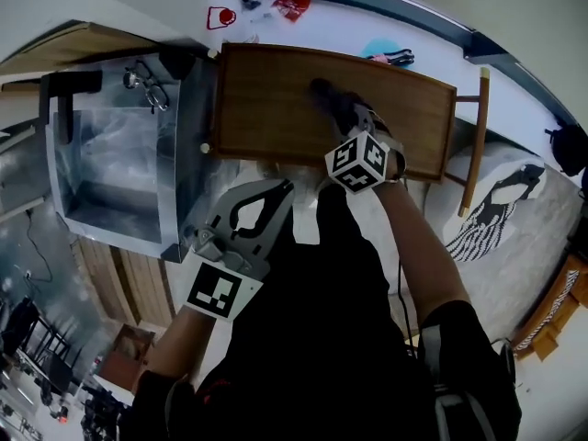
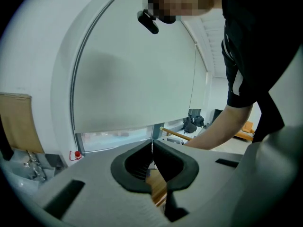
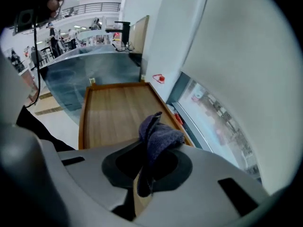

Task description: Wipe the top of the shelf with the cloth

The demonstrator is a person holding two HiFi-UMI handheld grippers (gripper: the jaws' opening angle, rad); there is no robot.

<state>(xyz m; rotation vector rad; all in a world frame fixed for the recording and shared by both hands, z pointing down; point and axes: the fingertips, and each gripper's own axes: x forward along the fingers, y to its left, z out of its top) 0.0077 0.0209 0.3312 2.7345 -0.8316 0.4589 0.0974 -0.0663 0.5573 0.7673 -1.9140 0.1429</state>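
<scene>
Right gripper [image 3: 147, 161]: jaws shut on the dark blue-grey terry cloth [image 3: 159, 135], pinched low, so a loose bunch stands out past the tips. I judge that loose bunch is what makes it useful, since soft fabric meets the surface rather than hard jaw. In the head view the cloth [image 1: 325, 94] sits over the brown wooden shelf top [image 1: 266, 99], toward its far side and about mid-length. It looks pressed down on the wood, though I cannot be certain of contact. My right arm reaches forward across the near edge, with the gripper angled toward the far left, which suits a stroke along the grain. The top appears to have a raised lip around it, and I expect the edges will need the cloth pushed right into them. Left gripper [image 1: 268, 196]: jaws together with nothing between them, hanging just short of the shelf's near edge over my dark clothing. I judge it parked there because wiping is one-handed work and this keeps it out of the path. Much bare wood lies to either side of the cloth, so I judge the wipe partway at best.
</scene>
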